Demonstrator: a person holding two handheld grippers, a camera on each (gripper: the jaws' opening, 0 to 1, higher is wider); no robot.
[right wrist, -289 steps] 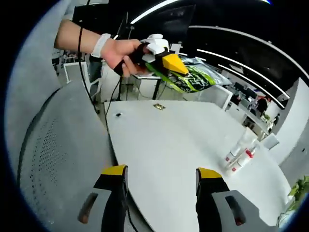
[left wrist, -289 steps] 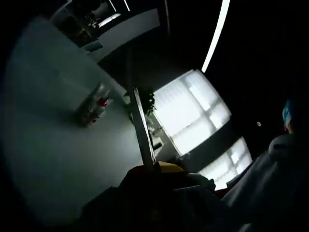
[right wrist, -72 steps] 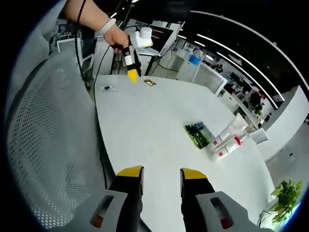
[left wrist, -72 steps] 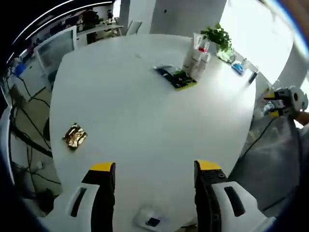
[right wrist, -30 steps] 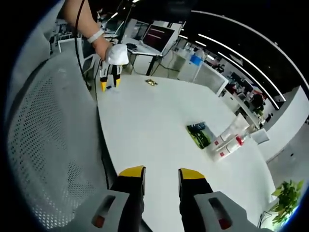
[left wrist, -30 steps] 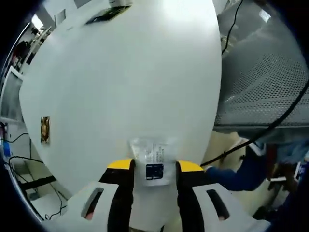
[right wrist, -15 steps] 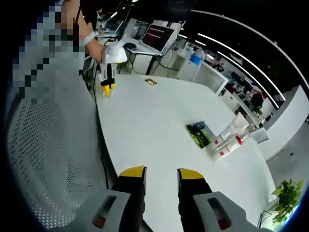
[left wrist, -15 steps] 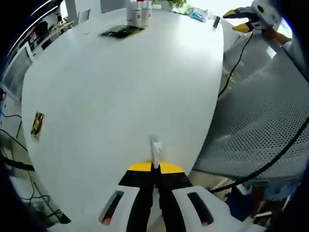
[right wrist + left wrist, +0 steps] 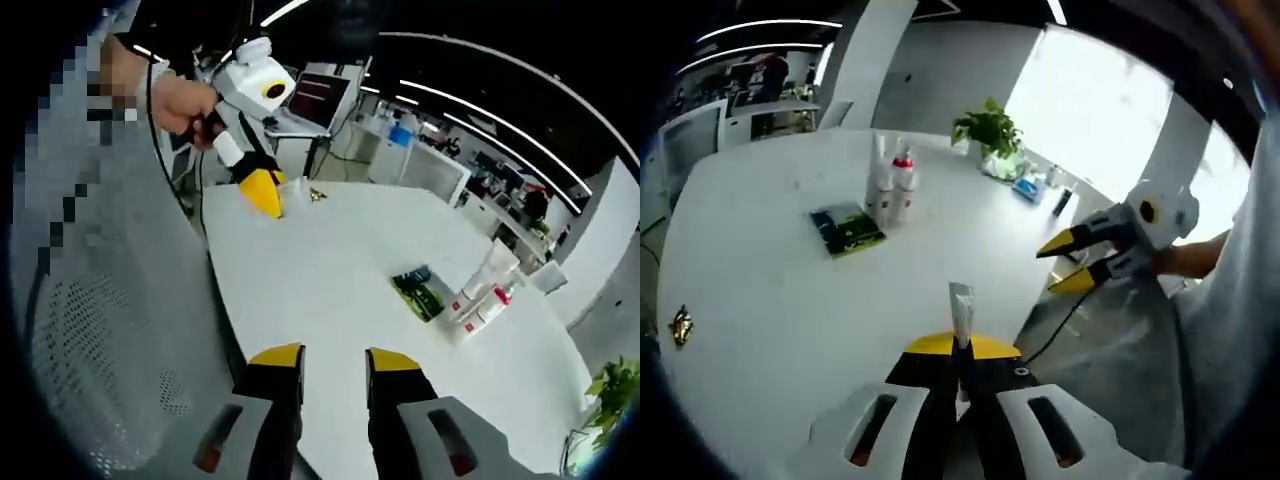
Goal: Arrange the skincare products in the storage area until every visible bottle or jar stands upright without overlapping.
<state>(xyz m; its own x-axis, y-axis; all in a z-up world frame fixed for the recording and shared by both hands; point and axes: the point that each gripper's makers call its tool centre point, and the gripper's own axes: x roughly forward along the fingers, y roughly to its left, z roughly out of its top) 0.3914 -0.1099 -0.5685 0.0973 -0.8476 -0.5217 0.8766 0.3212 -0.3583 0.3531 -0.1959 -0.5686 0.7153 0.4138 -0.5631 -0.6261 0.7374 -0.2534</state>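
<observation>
My left gripper (image 9: pixel 960 350) is shut on a small clear sachet (image 9: pixel 961 305) that sticks up between its yellow-tipped jaws, lifted off the white table (image 9: pixel 770 300). Far across the table stands a tight group of skincare bottles (image 9: pixel 890 180), among them a white tube and a bottle with a red cap. In the right gripper view the same skincare bottles (image 9: pixel 480 290) stand at the far right. My right gripper (image 9: pixel 333 358) hovers over the near table edge, open by a narrow gap with nothing in it. A hand holds the left gripper (image 9: pixel 262 190) above the table's far left corner.
A green and black flat packet (image 9: pixel 847 228) lies beside the bottles, also seen as the packet (image 9: pixel 420 288). A gold wrapper (image 9: pixel 680 327) lies near the table's left edge. A potted plant (image 9: pixel 988 130) stands behind. A grey mesh chair (image 9: pixel 120 330) sits by the table.
The left gripper shut on the sachet at the table edge and lifted it, its view tilting up across the table. The right gripper has hardly moved.
</observation>
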